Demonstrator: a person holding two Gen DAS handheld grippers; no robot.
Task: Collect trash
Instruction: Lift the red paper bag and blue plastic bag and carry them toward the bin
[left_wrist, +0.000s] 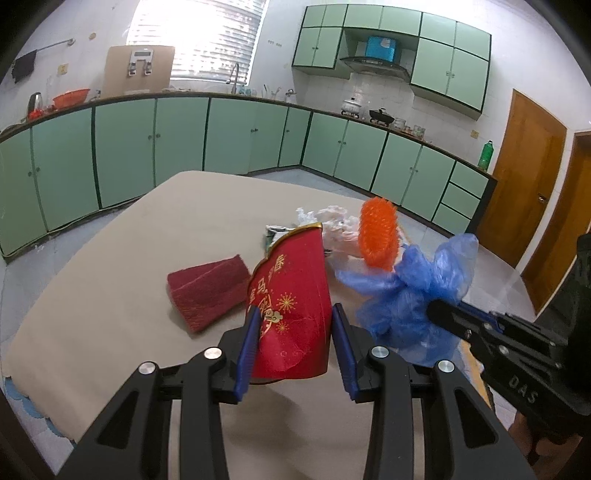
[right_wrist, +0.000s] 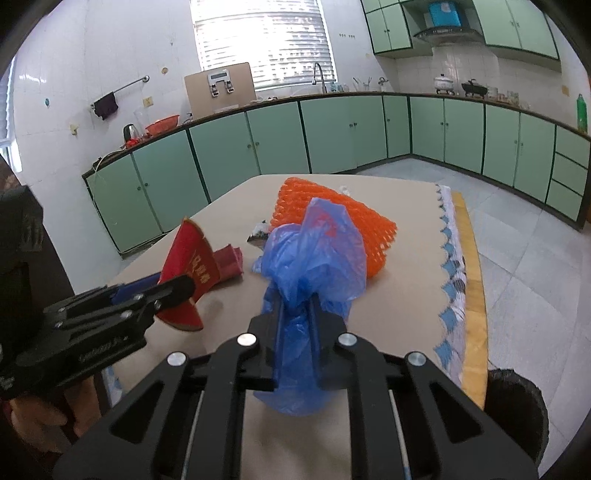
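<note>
Trash is half gathered: my right gripper (right_wrist: 297, 325) is clamping the blue bag (right_wrist: 314, 258), my left gripper (left_wrist: 293, 343) is pinching the red paper (left_wrist: 291, 295); the orange net (right_wrist: 325, 218) is waiting.

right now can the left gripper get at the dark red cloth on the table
Probably not yet: the left gripper is occupied by the red paper envelope between its fingers. The dark red cloth lies uncovered just left of it, so the path looks free otherwise.

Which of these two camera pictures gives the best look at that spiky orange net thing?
The right wrist view. There the orange foam net lies broad and sharp on the table, only its near part hidden by the blue plastic bag. The left wrist view shows just a narrow, blurred end of it.
</note>
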